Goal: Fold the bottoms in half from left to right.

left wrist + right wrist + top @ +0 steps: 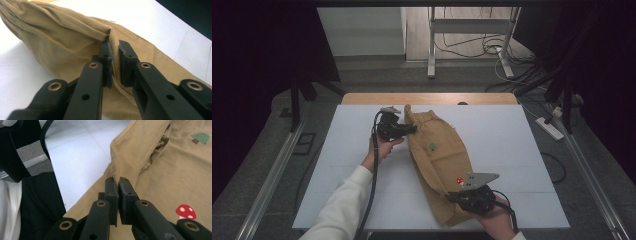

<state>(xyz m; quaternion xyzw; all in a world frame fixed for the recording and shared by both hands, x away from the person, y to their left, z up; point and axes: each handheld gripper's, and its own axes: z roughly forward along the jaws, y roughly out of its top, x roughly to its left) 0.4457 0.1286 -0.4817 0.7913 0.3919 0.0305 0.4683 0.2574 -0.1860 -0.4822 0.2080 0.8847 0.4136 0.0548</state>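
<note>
High view: tan trousers [439, 160], folded lengthwise, with tree and mushroom prints.

One tan garment [439, 160], two grippers, one white table [512, 145].

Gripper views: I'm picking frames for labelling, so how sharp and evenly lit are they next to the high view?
Left gripper view: shorts sharp by the tips, near arms soft, table glaring white. Right gripper view: crisp mushroom print, dark lower left. High view: dim, black edges, soft detail.
</note>
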